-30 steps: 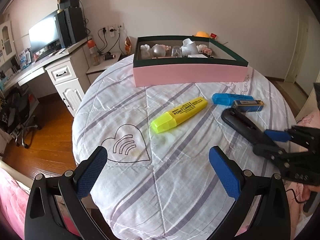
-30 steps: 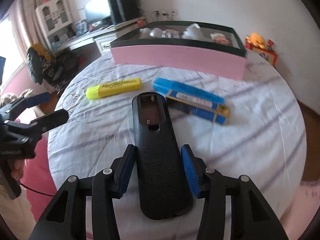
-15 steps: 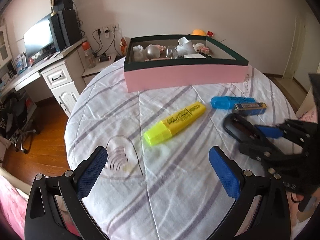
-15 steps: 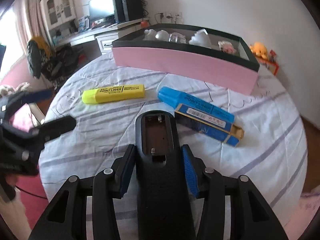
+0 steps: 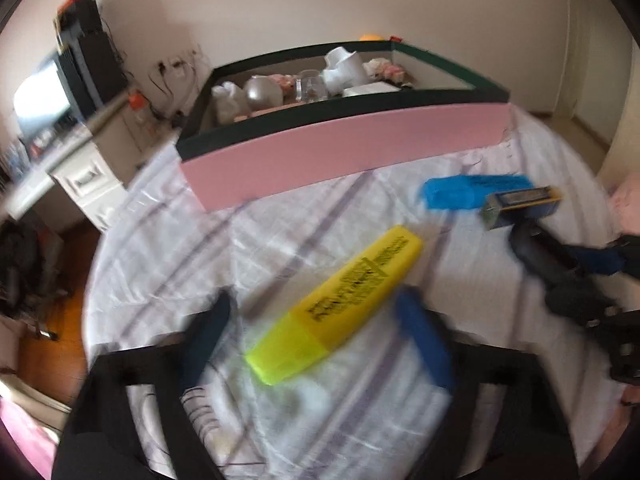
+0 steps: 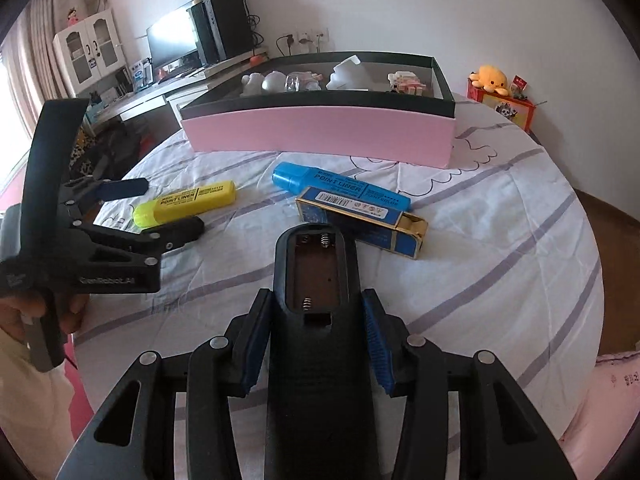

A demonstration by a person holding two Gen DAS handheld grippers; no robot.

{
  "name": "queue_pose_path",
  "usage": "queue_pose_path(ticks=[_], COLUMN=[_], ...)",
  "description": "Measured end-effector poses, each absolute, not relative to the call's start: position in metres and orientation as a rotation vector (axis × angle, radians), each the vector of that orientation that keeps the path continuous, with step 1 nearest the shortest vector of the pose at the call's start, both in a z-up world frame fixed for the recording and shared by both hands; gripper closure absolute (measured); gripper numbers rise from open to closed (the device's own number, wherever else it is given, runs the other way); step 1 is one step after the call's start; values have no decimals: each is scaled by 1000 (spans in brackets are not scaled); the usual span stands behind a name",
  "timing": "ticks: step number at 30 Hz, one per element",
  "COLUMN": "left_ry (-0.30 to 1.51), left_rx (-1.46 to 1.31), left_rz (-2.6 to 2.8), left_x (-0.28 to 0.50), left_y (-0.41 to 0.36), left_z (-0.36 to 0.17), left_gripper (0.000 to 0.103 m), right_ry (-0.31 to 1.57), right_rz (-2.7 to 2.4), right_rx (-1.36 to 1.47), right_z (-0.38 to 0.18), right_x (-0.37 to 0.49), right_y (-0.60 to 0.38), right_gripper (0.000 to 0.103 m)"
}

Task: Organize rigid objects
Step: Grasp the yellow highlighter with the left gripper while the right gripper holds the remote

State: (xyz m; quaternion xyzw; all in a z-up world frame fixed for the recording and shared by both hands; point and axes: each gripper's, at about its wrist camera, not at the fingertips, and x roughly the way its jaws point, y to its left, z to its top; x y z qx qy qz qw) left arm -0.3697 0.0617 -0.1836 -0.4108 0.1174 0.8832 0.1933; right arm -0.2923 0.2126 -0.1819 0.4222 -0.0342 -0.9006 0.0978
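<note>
A yellow highlighter lies on the striped cloth. My left gripper straddles it, blurred by motion. Its jaws are closing with the highlighter between them, and a gap still shows at the pads. My right gripper is shut on a black remote control, whose open battery bay faces up. A blue highlighter and a blue-and-gold carton lie just beyond the remote's tip. The pink box with a dark rim stands at the table's far side.
The box holds several small white and glass items. The round table's cloth drops off at right and left. A desk with a monitor stands beyond on the left. A yellow plush toy sits by the wall. A hand holds the left gripper.
My left gripper has moved forward and down over the yellow highlighter, and its jaws have narrowed from wide open. The right gripper has shifted slightly with the remote still in it.
</note>
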Motion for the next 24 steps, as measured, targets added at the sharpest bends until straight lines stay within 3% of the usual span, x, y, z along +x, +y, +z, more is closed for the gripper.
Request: queue_pose_path(ticks=[2, 3, 15, 24], left_ry=[277, 290, 164, 205], left_rx=[-1162, -1164, -1225, -1185], left_rz=[2463, 2466, 2506, 2546], left_x=[-367, -365, -316, -317], left_y=[60, 61, 47, 52], left_z=[-182, -182, -181, -186], left_gripper=[72, 76, 76, 70], right_ry=[-107, -105, -129, -91], right_rz=[-2666, -2667, -2654, -2685], right_rx=[1249, 1249, 1237, 1236], right_z=[-182, -183, -180, -184], right_x=[-294, -294, -292, -289], right_y=[213, 213, 199, 192], right_gripper=[58, 57, 57, 57])
